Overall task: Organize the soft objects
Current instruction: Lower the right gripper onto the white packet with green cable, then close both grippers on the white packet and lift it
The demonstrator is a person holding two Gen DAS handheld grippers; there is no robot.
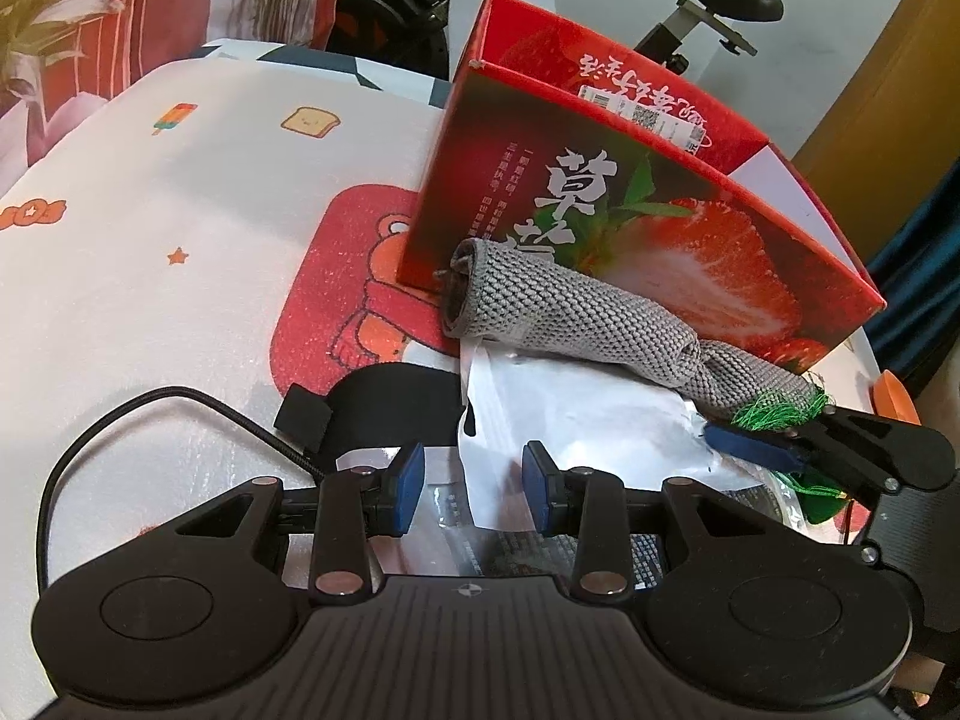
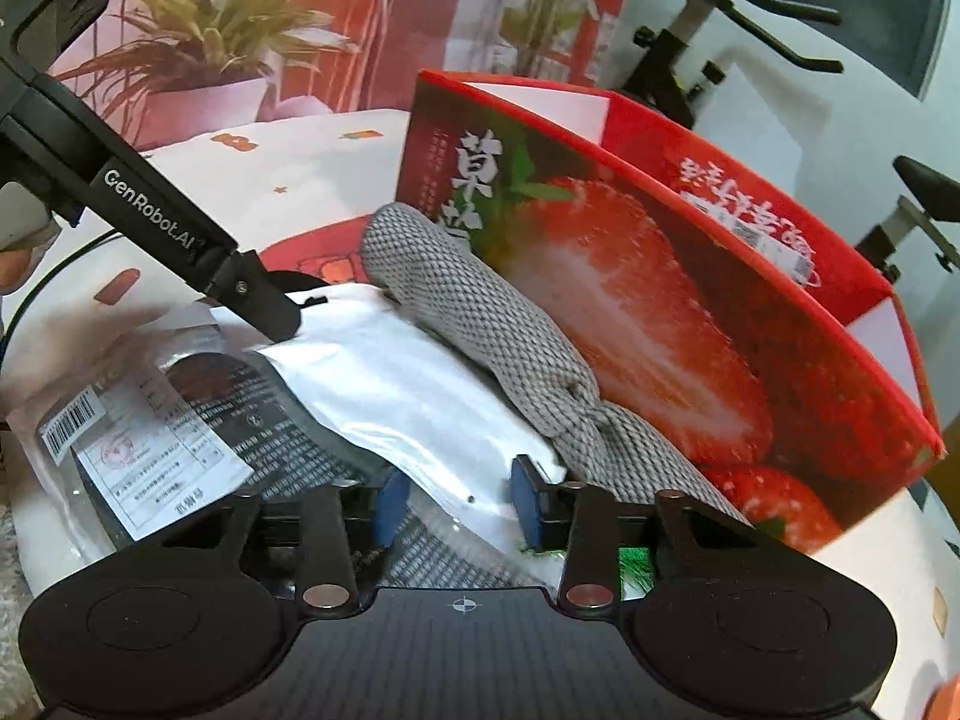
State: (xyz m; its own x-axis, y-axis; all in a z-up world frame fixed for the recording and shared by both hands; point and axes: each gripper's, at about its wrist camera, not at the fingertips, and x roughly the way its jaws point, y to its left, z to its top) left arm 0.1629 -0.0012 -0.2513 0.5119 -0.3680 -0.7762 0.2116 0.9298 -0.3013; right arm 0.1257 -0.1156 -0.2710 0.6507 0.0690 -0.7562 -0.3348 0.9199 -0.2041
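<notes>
Both claws, left claw (image 1: 474, 489) and right claw (image 2: 459, 504), are spread wide while we reach the grey knitted cloth (image 1: 576, 318) leaning on the red strawberry box (image 1: 690, 240).

A grey knitted cloth (image 1: 576, 324) with green fringe lies against a red strawberry-printed box (image 1: 660, 228).

Black plastic left gripper (image 1: 474, 495) and right gripper (image 2: 459, 504) are fitted with blue pads, silver screws; "GenRobot.AI" is printed in white.
</notes>
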